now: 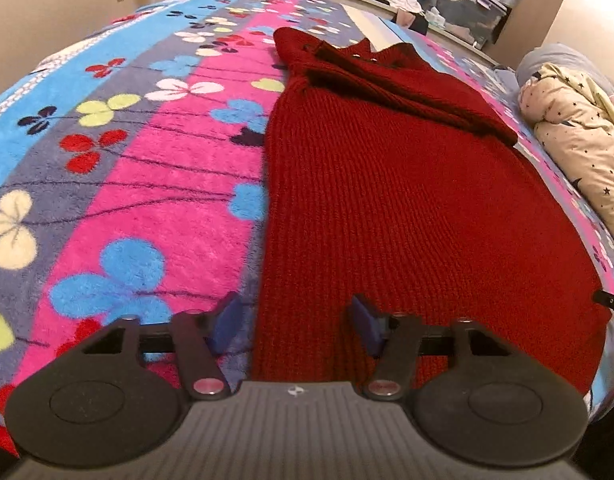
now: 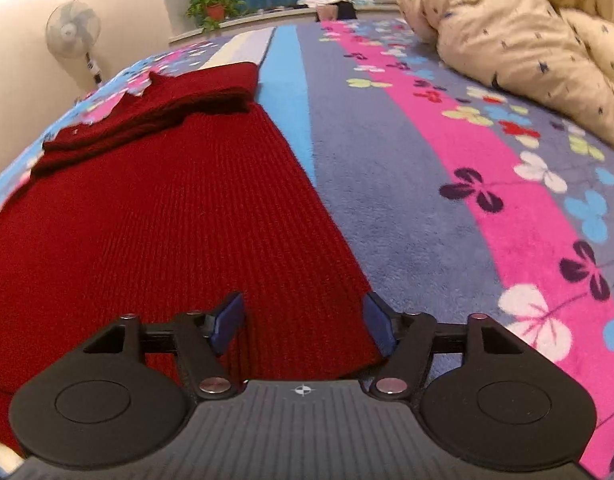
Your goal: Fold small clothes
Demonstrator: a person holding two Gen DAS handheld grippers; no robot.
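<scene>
Progress: the red knit sweater [image 1: 407, 208] already has its sleeves laid across the chest, so I'd judge the side folds done; the fold bringing the hem toward the collar looks still to come.
Sweater's look: deep red, ribbed, lying flat and smooth as a long narrow panel, with the doubled sleeves bunched at the far end.
Sweater's place: spread on the flowered blanket [image 1: 147, 184] covering the bed, hem toward the near edge, a rumpled star-print duvet [image 2: 527, 40] off to its right side.
Left gripper [image 1: 297, 322]: fingers apart, straddling the sweater's near left edge, nothing pinched.
Right gripper [image 2: 303, 324]: fingers apart over the near right edge, holding nothing.
</scene>
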